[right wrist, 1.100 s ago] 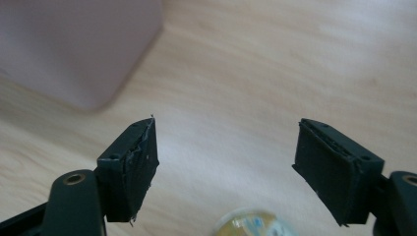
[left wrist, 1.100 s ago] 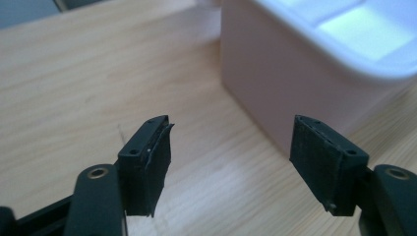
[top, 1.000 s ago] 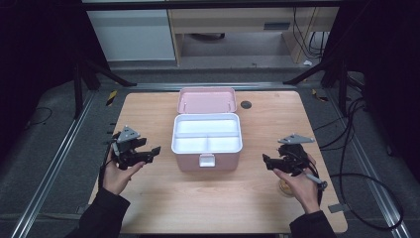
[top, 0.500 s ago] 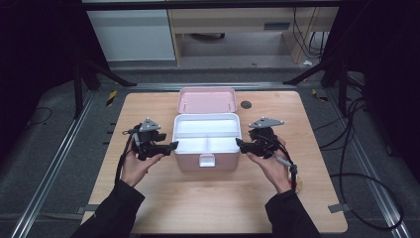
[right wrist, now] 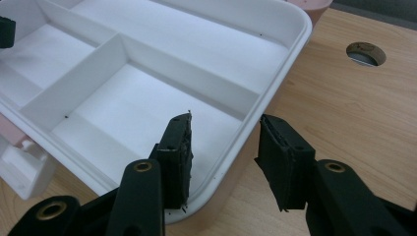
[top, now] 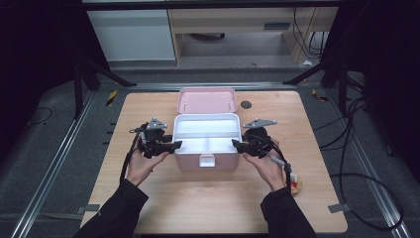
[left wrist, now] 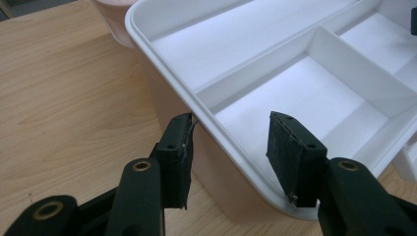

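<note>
Left gripper (top: 171, 146), held in the person's left hand (top: 141, 166), straddles the left side wall of the white divided plastic tray (top: 207, 130) that sits in the open pink plastic box (top: 205, 161). Its jaws have just been closing; in the left gripper view one black pad (left wrist: 178, 160) stands outside the rim (left wrist: 199, 118) and the other pad (left wrist: 290, 157) inside the compartment, with gaps left on both sides, so nothing is clamped yet.

Opposite it, the right gripper (top: 239, 145) in the right hand (top: 267, 168) straddles the tray's right wall the same way. Its jaws have also just been closing, and the right gripper view shows one pad (right wrist: 176, 157) inside the tray and the other (right wrist: 282, 160) outside, the rim (right wrist: 265, 98) between them and not yet pressed.

Box and tray stand at the middle of the light wooden table (top: 198, 208), with the pink lid (top: 207, 101) tipped back behind. A round dark hole (top: 245, 104) lies near the lid's right side.
</note>
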A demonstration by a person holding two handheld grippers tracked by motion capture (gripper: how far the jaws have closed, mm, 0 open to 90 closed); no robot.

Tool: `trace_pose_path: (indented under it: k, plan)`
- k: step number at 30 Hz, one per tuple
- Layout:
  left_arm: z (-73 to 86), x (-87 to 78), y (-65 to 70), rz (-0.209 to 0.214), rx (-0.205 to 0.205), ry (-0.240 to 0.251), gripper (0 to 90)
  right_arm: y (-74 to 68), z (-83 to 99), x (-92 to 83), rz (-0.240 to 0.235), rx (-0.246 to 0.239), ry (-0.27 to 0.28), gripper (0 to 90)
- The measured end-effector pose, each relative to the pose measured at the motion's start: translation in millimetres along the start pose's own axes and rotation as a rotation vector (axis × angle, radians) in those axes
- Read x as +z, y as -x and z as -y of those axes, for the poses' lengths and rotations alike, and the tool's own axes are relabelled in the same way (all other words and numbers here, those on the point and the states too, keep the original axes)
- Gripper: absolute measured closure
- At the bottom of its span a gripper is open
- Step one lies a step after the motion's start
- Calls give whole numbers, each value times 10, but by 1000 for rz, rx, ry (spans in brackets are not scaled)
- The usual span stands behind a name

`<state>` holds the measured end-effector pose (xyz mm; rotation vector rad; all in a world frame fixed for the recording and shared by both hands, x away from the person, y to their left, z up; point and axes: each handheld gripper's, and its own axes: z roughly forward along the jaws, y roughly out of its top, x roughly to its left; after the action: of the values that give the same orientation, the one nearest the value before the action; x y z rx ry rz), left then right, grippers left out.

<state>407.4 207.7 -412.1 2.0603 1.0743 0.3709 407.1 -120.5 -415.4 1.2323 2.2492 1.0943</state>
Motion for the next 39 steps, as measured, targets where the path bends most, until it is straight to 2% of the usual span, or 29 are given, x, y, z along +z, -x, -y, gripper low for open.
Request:
trace_pose_path:
  k: [16, 17, 18, 19, 20, 21, 23, 27, 28, 29, 30, 31, 34, 36, 38, 39]
  plan:
    - [77, -128, 22, -18, 27, -13, 550, -190, 9, -67, 15, -18, -47, 556]
    - [67, -131, 9, -17, 50, -10, 536, -183, 1, -73, 12, -36, -37, 525]
    - [67, -131, 9, -17, 50, -10, 533, -183, 1, -73, 12, -36, -37, 525]
    - [50, -152, -6, -22, 73, -7, 521, -159, -10, -98, 9, -38, -7, 472]
    - [50, -152, -6, -22, 73, -7, 514, -159, -10, -98, 9, -38, -7, 472]
    - [29, -186, -29, -18, 89, 2, 504, -117, -27, -138, 4, -47, 28, 446]
    - [-16, -241, -69, -12, 102, 17, 498, -103, -37, -153, 0, -45, 34, 434]
    - [-132, -321, -159, 15, 133, 29, 478, -1, -153, -241, -12, -77, 84, 342]
    - [-132, -321, -159, 15, 133, 29, 478, -1, -153, -241, -12, -77, 84, 342]
    - [-197, -338, -205, 29, 149, 27, 474, 31, -216, -252, -20, -105, 88, 324]
    - [-197, -338, -205, 29, 149, 27, 473, 31, -216, -252, -20, -105, 88, 324]
    - [-252, -343, -240, 40, 172, 22, 473, 41, -239, -254, -20, -112, 92, 321]
    - [-322, -336, -276, 50, 188, 15, 458, 93, -379, -243, -36, -177, 79, 314]
    - [-398, -311, -313, 84, 223, 2, 451, 115, -432, -233, -52, -210, 75, 335]
    - [-417, -304, -322, 87, 233, -8, 450, 136, -495, -218, -80, -251, 66, 336]
    - [-461, -273, -337, 86, 265, -30, 455, 144, -529, -206, -104, -277, 65, 337]
